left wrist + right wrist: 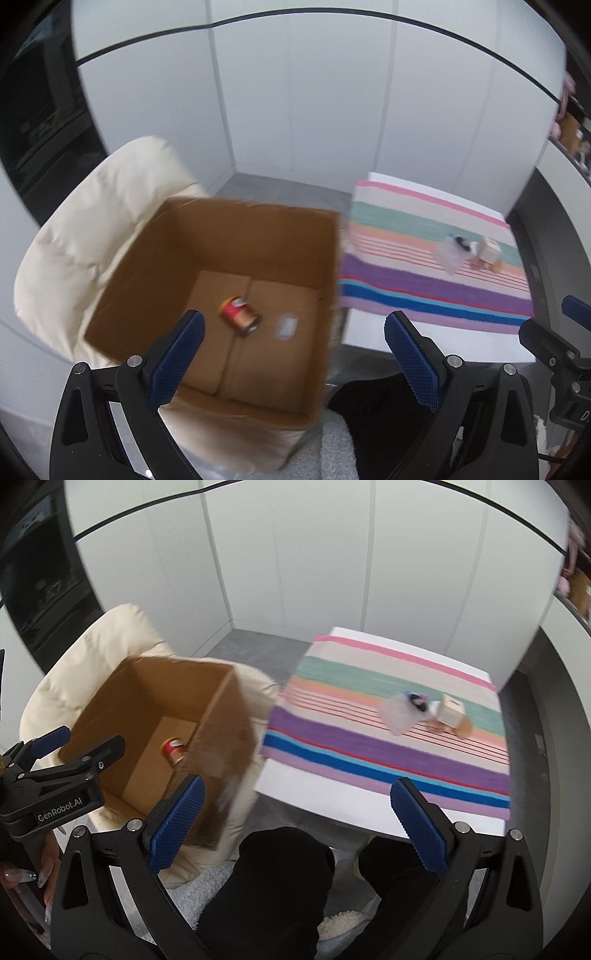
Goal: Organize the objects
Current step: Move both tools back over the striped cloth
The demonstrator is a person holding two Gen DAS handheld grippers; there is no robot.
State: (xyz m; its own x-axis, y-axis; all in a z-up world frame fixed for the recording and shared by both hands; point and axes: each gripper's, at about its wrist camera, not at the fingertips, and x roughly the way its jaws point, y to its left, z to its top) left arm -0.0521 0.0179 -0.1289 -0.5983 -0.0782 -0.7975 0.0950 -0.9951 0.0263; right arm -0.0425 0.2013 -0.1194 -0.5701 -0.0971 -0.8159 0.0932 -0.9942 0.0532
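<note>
Two grippers are in view, both with jaws spread wide and nothing between the blue pads. The left gripper [293,350] hangs above the open cardboard box [236,236], which sits on a cream cushioned chair [92,221]. One red can [240,316] lies on its side on the box floor, beside a small white label [287,326]. The right gripper [297,827] hangs over the person's dark-trousered legs [280,871], near the front edge of the white table [314,797]. On the striped cloth [388,753], toward its far right, a clear plastic bag [399,712] and a small cream carton [451,709] lie close together; motion blur hides whether they touch.
</note>
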